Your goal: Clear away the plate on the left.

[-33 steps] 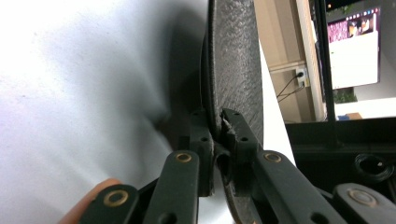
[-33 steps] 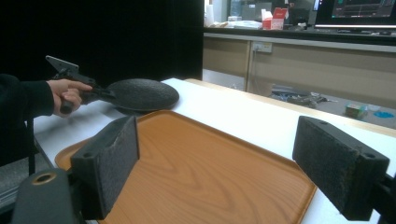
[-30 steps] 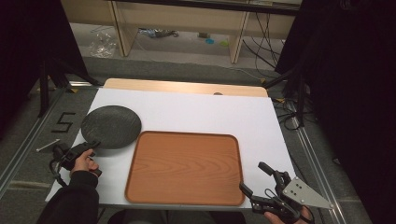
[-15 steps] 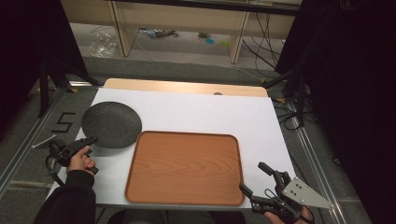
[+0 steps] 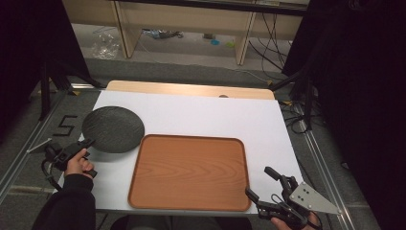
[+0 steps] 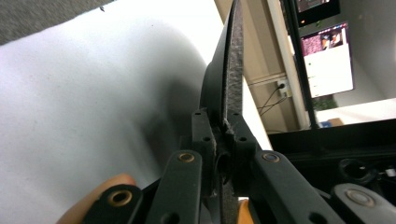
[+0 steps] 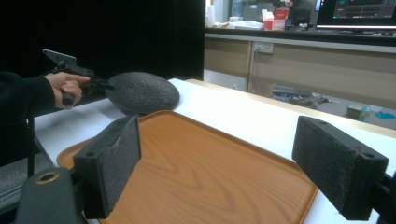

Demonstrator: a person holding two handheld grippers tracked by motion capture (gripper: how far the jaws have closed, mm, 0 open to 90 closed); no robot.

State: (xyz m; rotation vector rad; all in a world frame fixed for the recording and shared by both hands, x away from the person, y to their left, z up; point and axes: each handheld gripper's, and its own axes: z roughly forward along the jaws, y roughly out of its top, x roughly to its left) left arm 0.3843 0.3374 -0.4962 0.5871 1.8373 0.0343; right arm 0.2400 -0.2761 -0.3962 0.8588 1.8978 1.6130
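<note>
Dark round plate (image 5: pixel 113 129), rough matte surface, tilted, near rim clamped in left gripper (image 5: pixel 90 142) at table's left, beside wooden tray (image 5: pixel 190 172). Right gripper (image 5: pixel 263 183) jaws wide apart, empty. Plate's underside hidden.

A wooden tray (image 5: pixel 190 172) lies on a white table (image 5: pixel 230 115); beyond it, shelving (image 5: pixel 186 21) stands over cables (image 5: pixel 287 57) on grey floor.
</note>
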